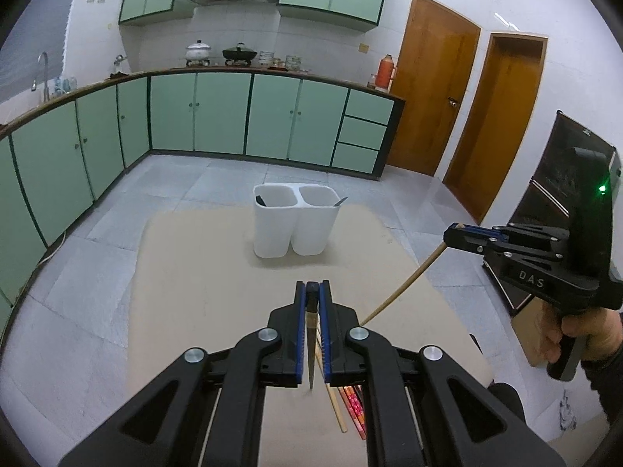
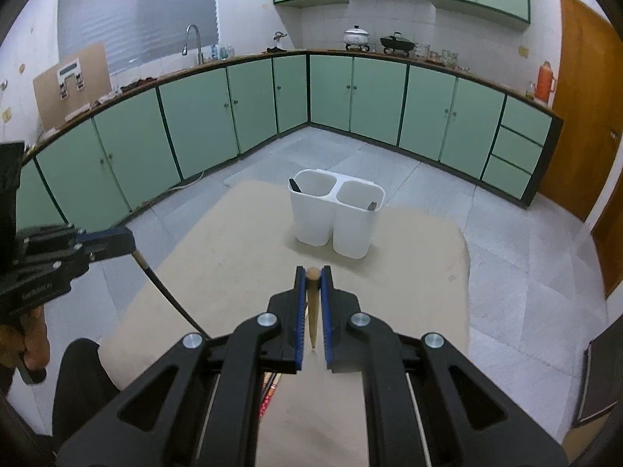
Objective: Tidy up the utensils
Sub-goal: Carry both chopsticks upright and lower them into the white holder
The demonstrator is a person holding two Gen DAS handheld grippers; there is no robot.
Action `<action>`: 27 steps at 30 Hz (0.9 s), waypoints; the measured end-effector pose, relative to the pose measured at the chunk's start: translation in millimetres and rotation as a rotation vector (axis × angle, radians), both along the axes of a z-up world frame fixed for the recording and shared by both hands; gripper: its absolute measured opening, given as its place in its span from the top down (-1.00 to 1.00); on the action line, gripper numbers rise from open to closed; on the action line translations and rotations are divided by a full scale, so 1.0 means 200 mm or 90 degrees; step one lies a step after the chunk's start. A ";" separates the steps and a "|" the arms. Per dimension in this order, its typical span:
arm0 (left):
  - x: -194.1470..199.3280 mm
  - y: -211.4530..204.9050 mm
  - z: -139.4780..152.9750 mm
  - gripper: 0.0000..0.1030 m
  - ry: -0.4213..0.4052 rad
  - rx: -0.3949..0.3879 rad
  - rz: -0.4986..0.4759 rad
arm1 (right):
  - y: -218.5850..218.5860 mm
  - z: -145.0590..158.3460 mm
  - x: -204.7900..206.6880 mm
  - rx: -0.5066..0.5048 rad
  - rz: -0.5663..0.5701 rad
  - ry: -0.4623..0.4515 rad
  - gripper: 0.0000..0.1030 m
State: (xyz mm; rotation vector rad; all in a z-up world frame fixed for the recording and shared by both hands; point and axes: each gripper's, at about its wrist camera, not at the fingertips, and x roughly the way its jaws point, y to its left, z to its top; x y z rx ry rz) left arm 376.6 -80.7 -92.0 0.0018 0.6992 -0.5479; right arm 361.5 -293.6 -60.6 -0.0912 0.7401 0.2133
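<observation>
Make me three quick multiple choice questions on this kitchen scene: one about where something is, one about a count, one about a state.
1. Where does the white holder stand?
A. on the tan mat
B. on the counter
C. in the sink

2. How many compartments does the holder have?
A. one
B. two
C. four

3. What is the left claw doing?
A. gaping empty
B. clamping a dark chopstick
C. clamping a spoon

Answers: 1 A, its base rests on the tan mat. 2 B, two openings sit side by side. 3 B, the dark chopstick sits pinched between its pads.
</observation>
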 end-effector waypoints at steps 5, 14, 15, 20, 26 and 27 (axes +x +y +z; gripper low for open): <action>0.03 0.01 0.05 0.87 -0.004 0.011 -0.005 | 0.00 0.08 0.02 -0.009 0.017 0.018 0.88; 0.18 -0.02 0.22 0.87 -0.021 0.013 -0.004 | 0.00 0.29 0.13 -0.024 0.028 0.015 0.88; 0.20 -0.03 0.25 0.87 -0.025 0.012 -0.004 | 0.00 0.31 0.14 -0.024 0.027 0.014 0.88; 0.32 -0.07 0.40 0.87 -0.058 0.011 0.000 | -0.02 0.45 0.25 -0.022 0.019 -0.005 0.88; 0.48 -0.13 0.55 0.87 -0.098 0.008 0.018 | -0.05 0.59 0.41 -0.011 0.003 -0.028 0.88; 0.50 -0.13 0.57 0.87 -0.103 0.006 0.021 | -0.06 0.61 0.45 -0.009 -0.002 -0.032 0.88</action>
